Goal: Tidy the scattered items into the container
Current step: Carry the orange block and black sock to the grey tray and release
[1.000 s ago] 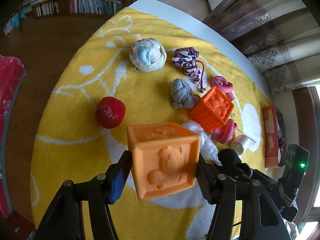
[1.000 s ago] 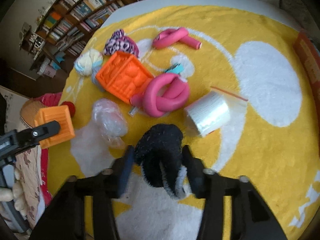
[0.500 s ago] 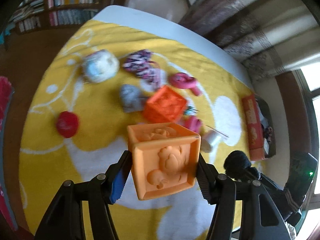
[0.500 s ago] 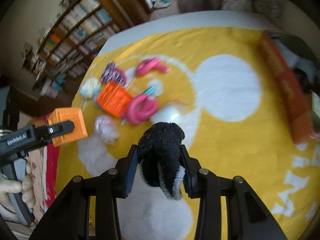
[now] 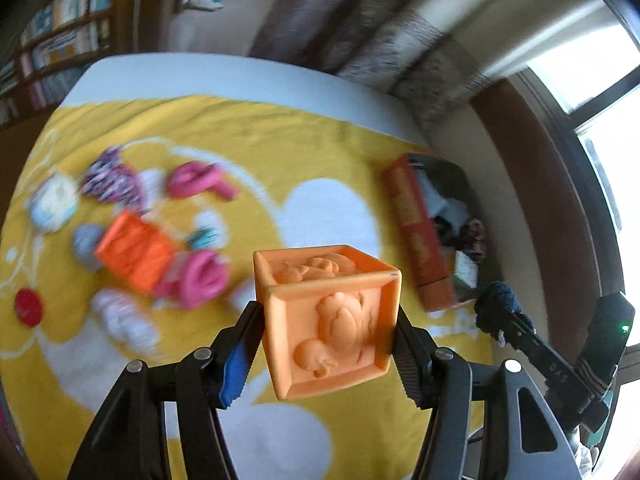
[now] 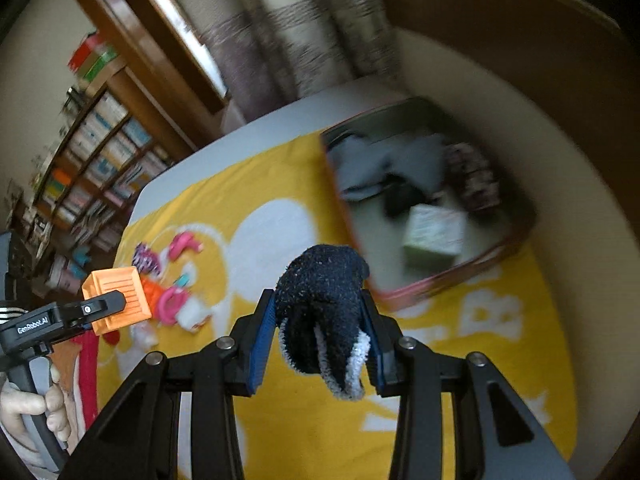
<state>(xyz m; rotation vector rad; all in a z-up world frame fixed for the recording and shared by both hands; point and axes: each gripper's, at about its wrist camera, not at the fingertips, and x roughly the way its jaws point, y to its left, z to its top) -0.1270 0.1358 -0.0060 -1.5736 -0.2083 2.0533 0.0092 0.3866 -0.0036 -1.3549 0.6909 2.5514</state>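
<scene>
While its two pads press the side faces of the light orange embossed cube [image 5: 328, 320], the left gripper [image 5: 326, 344] holds that block clear above the yellow-and-white blanket [image 5: 340, 152], one corner turned toward the camera. The right gripper [image 6: 320, 316] is clamped on a rolled dark navy sock [image 6: 324, 312] whose white cuff hangs below the pads.

From the right wrist view, the left gripper and its cube show low at the left edge, a hand [image 6: 28, 412] around the handle. From the left wrist view, the right gripper with the sock shows at the right.

The container [image 6: 352, 216], a shallow tin with a red-orange outer wall, lies at the blanket's far right edge, just beyond the sock. Inside it are grey cloth, a dark item, a patterned bundle and a pale green box [image 6: 434, 236], all blurred.

The scattered items lie toward the blanket's left side: a darker orange cube [image 5: 136, 252], two pink foam coils [image 5: 202, 280], a patterned roll [image 5: 110, 180], a pale bundle [image 5: 54, 202], a grey ball [image 5: 84, 242] and a red ball [image 5: 28, 306].
</scene>
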